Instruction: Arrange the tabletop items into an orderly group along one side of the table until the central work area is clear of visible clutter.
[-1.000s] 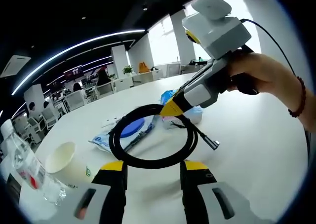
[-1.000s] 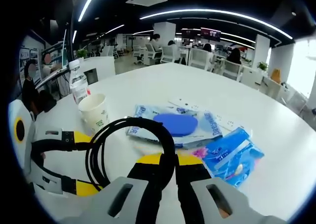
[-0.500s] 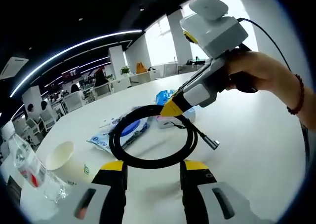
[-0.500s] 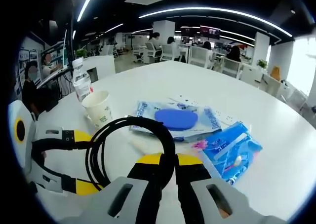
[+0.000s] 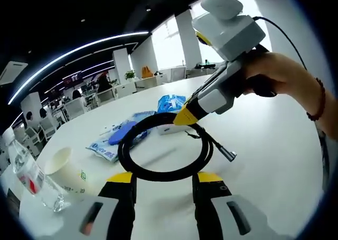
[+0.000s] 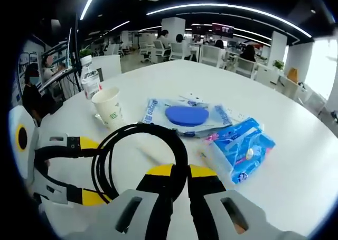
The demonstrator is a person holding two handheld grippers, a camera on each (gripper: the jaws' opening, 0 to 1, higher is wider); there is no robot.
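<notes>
A coiled black cable (image 5: 158, 160) hangs just over the white table (image 5: 264, 160), its metal plug end (image 5: 231, 156) trailing to the right. My right gripper (image 5: 186, 117), held by a hand, comes in from the upper right and is shut on the coil's far side. In the right gripper view the same jaws (image 6: 180, 171) pinch the cable (image 6: 113, 145). My left gripper (image 5: 166, 179) stands open just short of the coil's near edge, with nothing between its fingers. The right gripper view has it at the left (image 6: 87, 170), beside the coil.
A paper cup (image 6: 110, 108) and a water bottle (image 6: 91, 82) stand at the table's edge. A clear bag with a blue disc (image 6: 185, 116) and a blue tissue packet (image 6: 243, 150) lie beyond the coil. Office desks and chairs fill the background.
Both views have shifted slightly over the table. My right gripper still holds the cable and the left stays open; the coil keeps its place between them.
</notes>
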